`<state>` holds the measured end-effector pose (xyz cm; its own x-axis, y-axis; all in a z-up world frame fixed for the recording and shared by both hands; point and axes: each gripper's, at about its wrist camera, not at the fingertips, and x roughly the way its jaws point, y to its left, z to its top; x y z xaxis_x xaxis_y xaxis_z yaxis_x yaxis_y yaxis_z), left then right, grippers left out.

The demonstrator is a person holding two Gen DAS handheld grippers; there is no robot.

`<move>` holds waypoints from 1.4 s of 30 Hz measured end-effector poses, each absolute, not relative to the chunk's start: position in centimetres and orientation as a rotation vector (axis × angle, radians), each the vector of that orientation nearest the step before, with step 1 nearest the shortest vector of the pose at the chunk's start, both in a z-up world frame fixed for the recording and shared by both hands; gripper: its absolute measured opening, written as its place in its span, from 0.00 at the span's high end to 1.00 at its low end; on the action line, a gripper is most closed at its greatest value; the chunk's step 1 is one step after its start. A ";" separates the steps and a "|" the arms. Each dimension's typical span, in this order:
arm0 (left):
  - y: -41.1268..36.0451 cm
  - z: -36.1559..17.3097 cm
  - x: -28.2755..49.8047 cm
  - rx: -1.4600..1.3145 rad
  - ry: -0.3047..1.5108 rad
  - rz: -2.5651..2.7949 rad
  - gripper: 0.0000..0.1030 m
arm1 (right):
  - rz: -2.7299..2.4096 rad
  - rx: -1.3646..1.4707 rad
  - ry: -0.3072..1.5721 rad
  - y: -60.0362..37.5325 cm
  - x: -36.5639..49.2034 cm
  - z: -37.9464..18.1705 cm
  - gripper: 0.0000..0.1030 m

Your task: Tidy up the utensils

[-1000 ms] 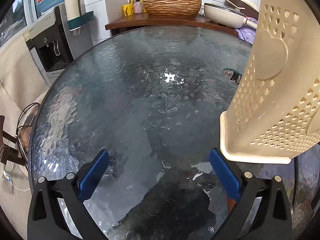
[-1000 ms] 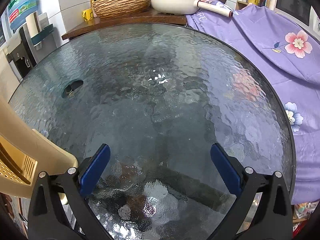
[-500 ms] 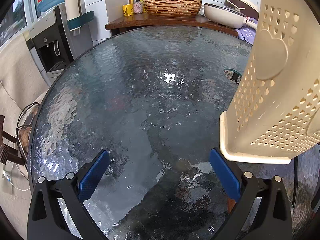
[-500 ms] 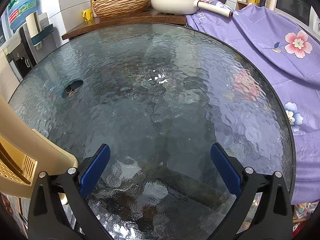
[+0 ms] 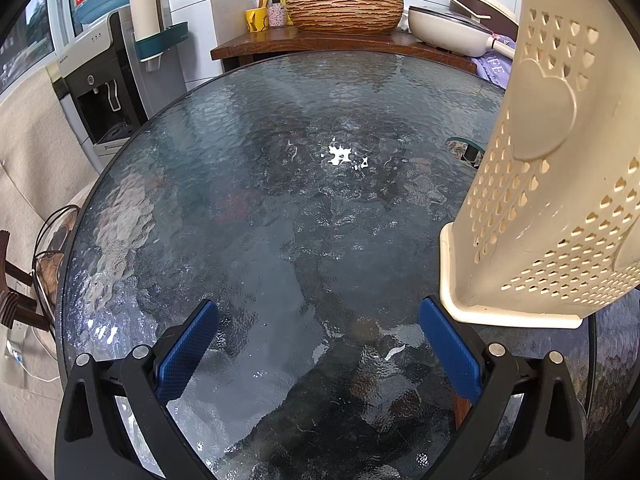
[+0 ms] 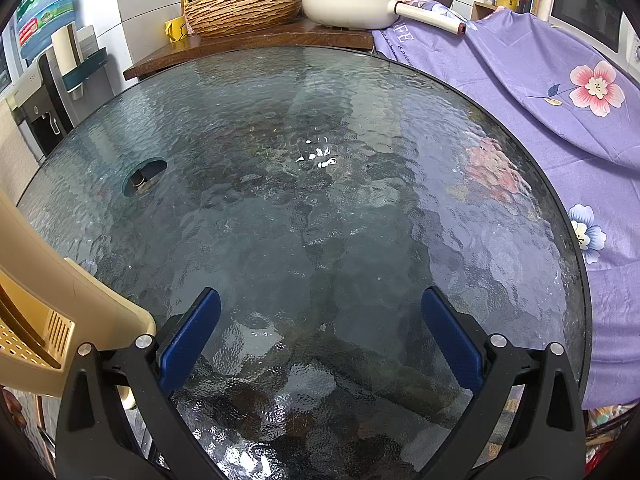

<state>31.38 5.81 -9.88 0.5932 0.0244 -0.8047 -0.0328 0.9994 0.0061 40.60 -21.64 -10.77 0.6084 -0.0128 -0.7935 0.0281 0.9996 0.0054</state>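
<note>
1. The left claw (image 5: 318, 344) hovers over a round worktop (image 5: 256, 200) of dark rippled glass. Its two blue-padded fingers (image 5: 186, 350) are spread wide, with nothing between them.
2. The right claw (image 6: 320, 340) hovers over the same worktop (image 6: 320, 220), likewise spread wide and holding nothing.
3. A cream plastic utensil basket (image 5: 560, 184), pierced with small heart-shaped holes and bearing a raised heart on its side, stands on the near right part of the worktop in the left view. Its base corner lies just beside the left claw's right finger; whether they touch cannot be told.
4. In the right view the same utensil basket (image 6: 60, 304) fills the lower left edge, just beside the right claw's left finger. Only its rim and part of its inside show, and what it holds cannot be seen.
5. A round hole (image 6: 144, 176) pierces the glass, just beyond the basket.
6. No loose utensils show on the glass in either view.
7. Beyond the worktop, a wooden counter (image 5: 320, 42) carries a woven brown basin (image 5: 344, 6), a yellow cup (image 5: 256, 20) and a cream pan (image 6: 348, 6) with a long handle.
8. A purple floral cloth (image 6: 540, 80) drapes along the right side, and a water dispenser (image 5: 100, 88) stands at the left.
</note>
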 end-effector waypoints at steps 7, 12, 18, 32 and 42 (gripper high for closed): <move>5.9 -9.9 31.3 -0.011 0.935 0.036 0.05 | -0.024 0.018 0.916 -21.7 40.6 -10.8 0.04; 5.9 -9.9 31.3 -0.013 0.935 0.039 0.05 | -0.023 0.018 0.916 -21.7 40.6 -10.8 0.04; 6.2 -9.8 31.2 -0.014 0.935 0.041 0.05 | -0.023 0.018 0.916 -21.7 40.6 -10.8 0.04; 6.2 -9.8 31.2 -0.015 0.935 0.041 0.05 | -0.023 0.018 0.915 -21.7 40.6 -10.8 0.04; 6.2 -9.8 31.2 -0.015 0.935 0.041 0.05 | -0.022 0.017 0.915 -21.7 40.6 -10.9 0.04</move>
<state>31.21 6.15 -9.85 0.5929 0.0290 -0.8048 -0.0417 0.9991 0.0053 40.55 -21.74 -10.86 0.6094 -0.0117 -0.7927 0.0266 0.9996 0.0056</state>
